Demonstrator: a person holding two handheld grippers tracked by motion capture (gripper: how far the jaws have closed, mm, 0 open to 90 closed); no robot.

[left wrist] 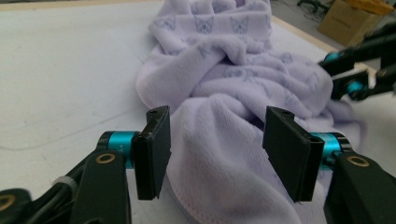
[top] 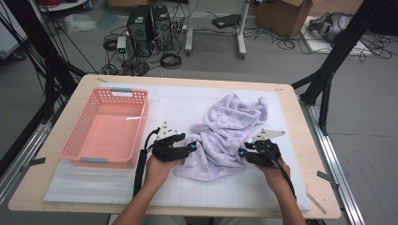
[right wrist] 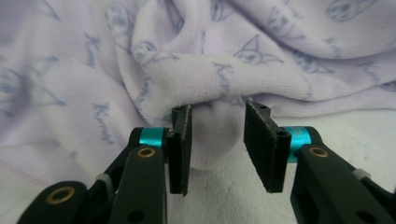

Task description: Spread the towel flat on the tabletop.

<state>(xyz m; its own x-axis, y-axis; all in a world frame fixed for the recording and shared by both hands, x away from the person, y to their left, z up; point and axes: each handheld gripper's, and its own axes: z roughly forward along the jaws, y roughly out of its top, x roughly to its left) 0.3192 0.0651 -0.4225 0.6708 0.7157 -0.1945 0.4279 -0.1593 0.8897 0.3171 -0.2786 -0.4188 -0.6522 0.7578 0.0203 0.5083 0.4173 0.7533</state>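
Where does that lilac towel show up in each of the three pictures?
High view: towel lies crumpled right of centre, beside the pink basket.
Left gripper view: centre, running away from the open fingers.
Right gripper view: across the top, above the fingers.
Shared landmark: the white mat.

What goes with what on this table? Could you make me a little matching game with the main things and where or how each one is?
Things:
1. basket
2. towel
3. left gripper
4. right gripper

Descriptions:
A. lilac, crumpled in the middle of the white mat
B. pink, nothing in it, at the table's left
C. jaws open around the towel's near left end
D. jaws open around a fold at the towel's right edge

Pairs: 1-B, 2-A, 3-C, 4-D
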